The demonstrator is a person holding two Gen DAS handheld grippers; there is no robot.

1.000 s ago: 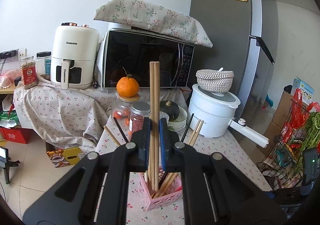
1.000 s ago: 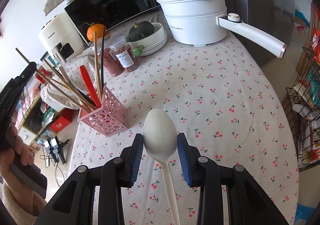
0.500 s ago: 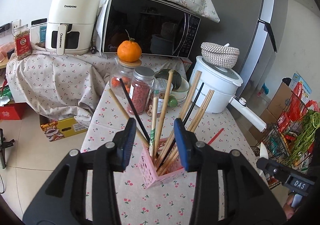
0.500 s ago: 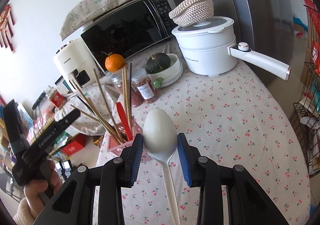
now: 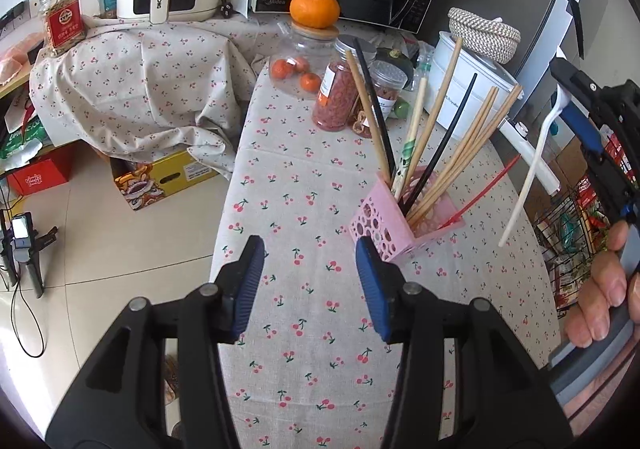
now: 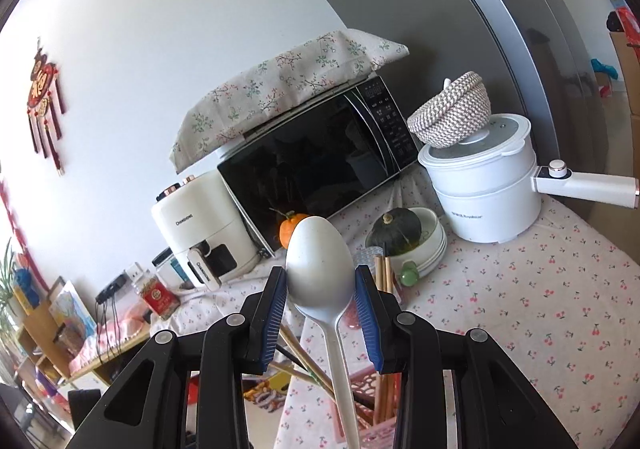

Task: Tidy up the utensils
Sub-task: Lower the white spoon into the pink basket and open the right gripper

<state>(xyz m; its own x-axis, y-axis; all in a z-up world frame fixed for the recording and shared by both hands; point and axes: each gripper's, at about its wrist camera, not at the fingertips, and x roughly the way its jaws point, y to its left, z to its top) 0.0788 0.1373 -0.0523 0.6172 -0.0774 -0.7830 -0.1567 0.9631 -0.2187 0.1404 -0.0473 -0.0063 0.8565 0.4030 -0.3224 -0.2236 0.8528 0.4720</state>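
Note:
A pink perforated utensil holder stands on the cherry-print tablecloth, holding several wooden and black chopsticks and a red utensil. My left gripper is open and empty, low over the cloth just left of the holder. My right gripper is shut on a white spoon, bowl up, handle hanging down above the holder's rim. In the left wrist view the spoon hangs to the right of the holder.
Jars and an orange stand behind the holder. A white electric pot with a long handle, a bowl with a squash, a microwave and an air fryer line the back. The table's left edge drops to the floor.
My left gripper let go of the chopsticks into the holder, opened wide and drew back and down. My right gripper carried the spoon up over the holder.

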